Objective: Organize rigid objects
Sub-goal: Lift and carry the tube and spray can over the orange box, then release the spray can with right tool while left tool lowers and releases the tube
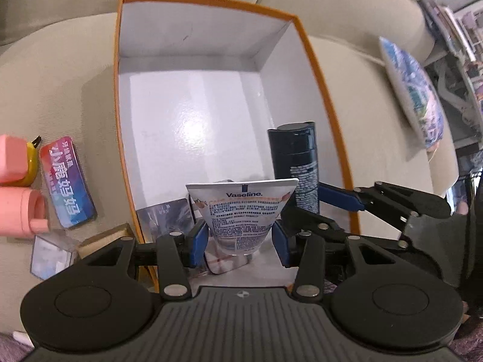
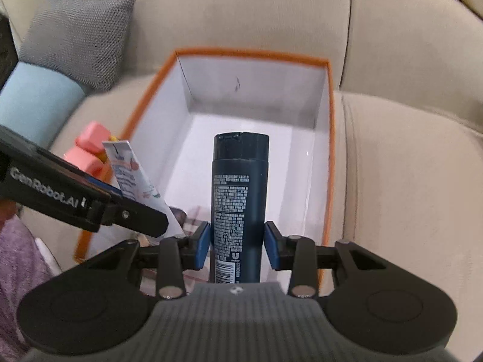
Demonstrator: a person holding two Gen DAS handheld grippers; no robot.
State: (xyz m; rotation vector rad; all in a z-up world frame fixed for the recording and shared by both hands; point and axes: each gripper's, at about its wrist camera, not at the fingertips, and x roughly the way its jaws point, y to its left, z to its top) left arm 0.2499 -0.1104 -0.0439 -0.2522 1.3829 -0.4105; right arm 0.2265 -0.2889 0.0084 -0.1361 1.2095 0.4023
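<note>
While both grippers hang over the orange-rimmed box [image 1: 329, 111] on the sofa [image 2: 407, 150], each has something clamped between its blue pads. The left gripper [image 1: 240, 241] is closed partway on a white Vaseline tube [image 1: 241, 211], gripped low on its body near the cap end, with the flat crimped end pointing up and away. The right gripper [image 2: 237, 249] is closed partway on a dark bottle [image 2: 238, 199], pinched around its lower body, with the cap at the far end. Both things sit above the near end of the box, the bottle to the right of the tube. I judge the tube light and soft-walled: squeezed too hard it would dent or twist in the pads, so holding the fuller part near the cap looks sound. The bottle looks stiff and smooth, probably the heavier of the two, and a round glossy body could slip or swivel; a hold nearer its middle would balance it better. A few flat items already lie on the near floor of the box, though I cannot make them out. Left of the box, on the sofa, lie a pink bottle [image 1: 21, 211], a blue-red card [image 1: 68, 181] and a small clear box [image 1: 49, 256].
</note>
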